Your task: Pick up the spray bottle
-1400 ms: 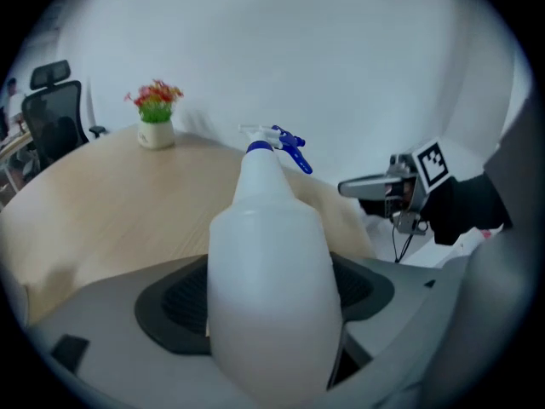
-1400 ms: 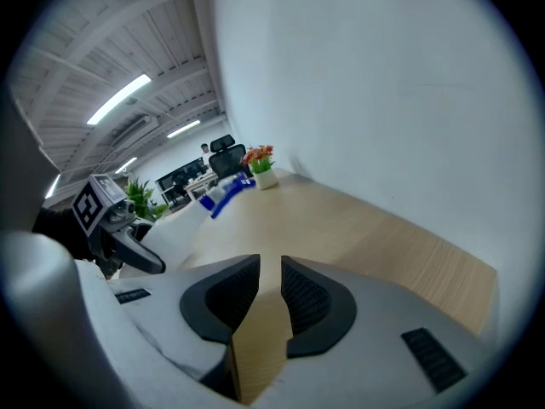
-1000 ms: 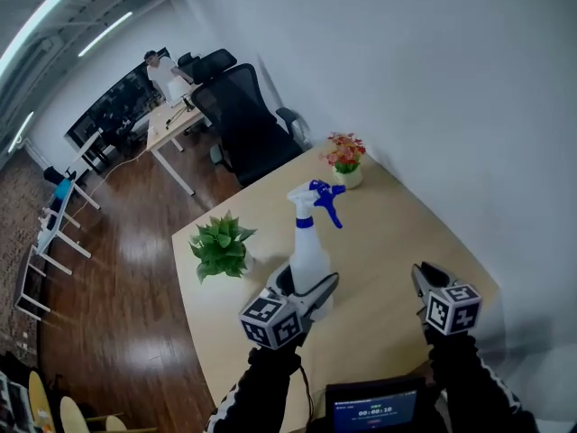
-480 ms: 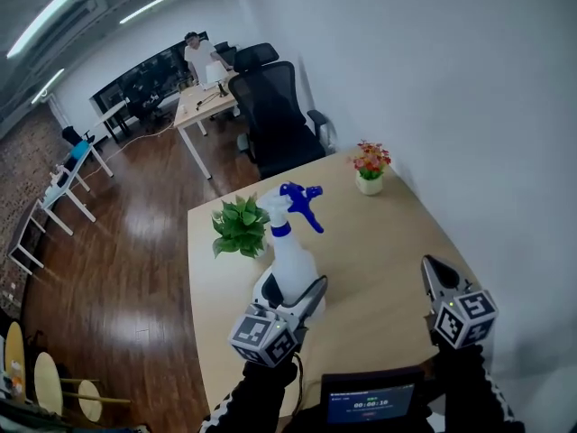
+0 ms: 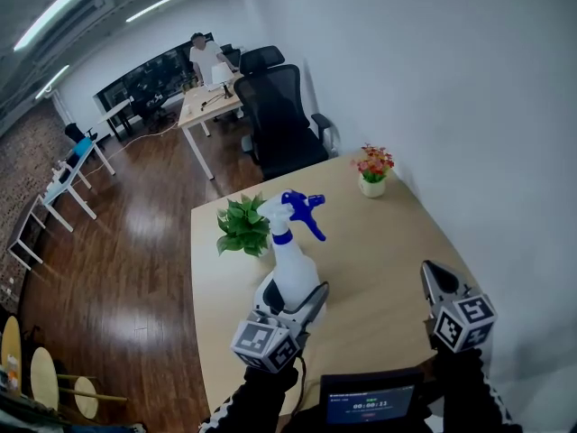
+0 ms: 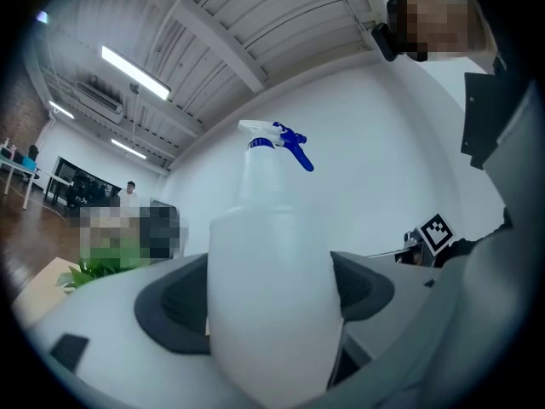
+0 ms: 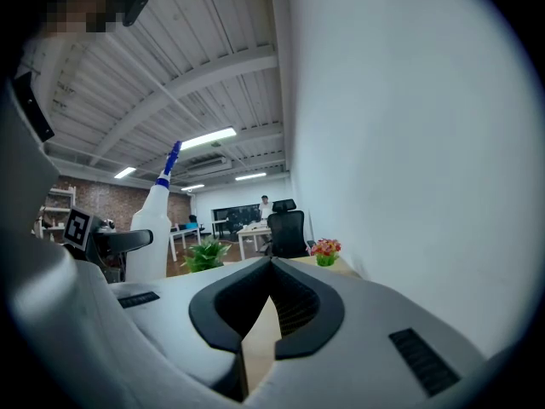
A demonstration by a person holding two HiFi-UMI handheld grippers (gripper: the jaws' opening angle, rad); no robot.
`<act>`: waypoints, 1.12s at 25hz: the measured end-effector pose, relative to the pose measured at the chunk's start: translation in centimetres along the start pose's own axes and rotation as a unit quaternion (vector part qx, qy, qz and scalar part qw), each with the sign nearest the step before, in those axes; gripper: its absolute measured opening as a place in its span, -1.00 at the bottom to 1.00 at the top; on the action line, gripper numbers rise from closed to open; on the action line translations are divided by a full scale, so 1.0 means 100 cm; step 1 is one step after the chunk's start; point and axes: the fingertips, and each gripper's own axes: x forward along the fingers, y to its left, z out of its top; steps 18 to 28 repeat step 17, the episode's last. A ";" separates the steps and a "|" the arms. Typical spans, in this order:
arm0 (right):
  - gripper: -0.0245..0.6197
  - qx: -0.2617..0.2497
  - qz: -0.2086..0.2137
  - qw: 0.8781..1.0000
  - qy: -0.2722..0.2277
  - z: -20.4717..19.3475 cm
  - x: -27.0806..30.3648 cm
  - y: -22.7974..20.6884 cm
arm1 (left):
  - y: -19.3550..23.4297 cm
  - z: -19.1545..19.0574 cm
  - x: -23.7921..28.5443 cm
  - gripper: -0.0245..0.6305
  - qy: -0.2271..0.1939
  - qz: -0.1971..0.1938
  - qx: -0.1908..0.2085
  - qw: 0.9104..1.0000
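At the left, the left gripper had its fingers clamped on the lower body of the spray bottle, 1 pad on each side. In the left gripper view the white bottle filled the gap between the pads, its blue trigger head at the top against the ceiling and the white wall. In the head view the bottle stood roughly upright over the near left part of the table, nozzle to the right. We could not tell whether its base touched the table, nor whether there was liquid inside.

Just behind the bottle, near the table's left edge, sat a green plant. Further right, by the wall, a small pale pot held red and yellow flowers.

At the right, well apart from the bottle, the right gripper hung over the table's near right corner. Its own view showed its fingers meeting at the tips, with nothing between them. The bottle showed off to its left.

1.4 s before, the left gripper view had the table top and the flower pot behind the bottle. Now ceiling and wall stood there, and the grip looked the same. In the head view the bottle had shifted left since 1.0 s before, from in front of the flowers to in front of the plant.
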 end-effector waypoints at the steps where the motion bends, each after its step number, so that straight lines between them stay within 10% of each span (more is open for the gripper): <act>1: -0.90 0.000 0.000 1.000 -0.001 0.000 0.000 0.000 | 0.000 0.000 0.000 0.31 0.001 -0.001 0.001 1.000; 28: -0.90 0.005 -0.003 1.000 -0.005 -0.001 -0.002 0.002 | -0.002 0.000 -0.003 0.31 -0.001 -0.005 0.002 1.000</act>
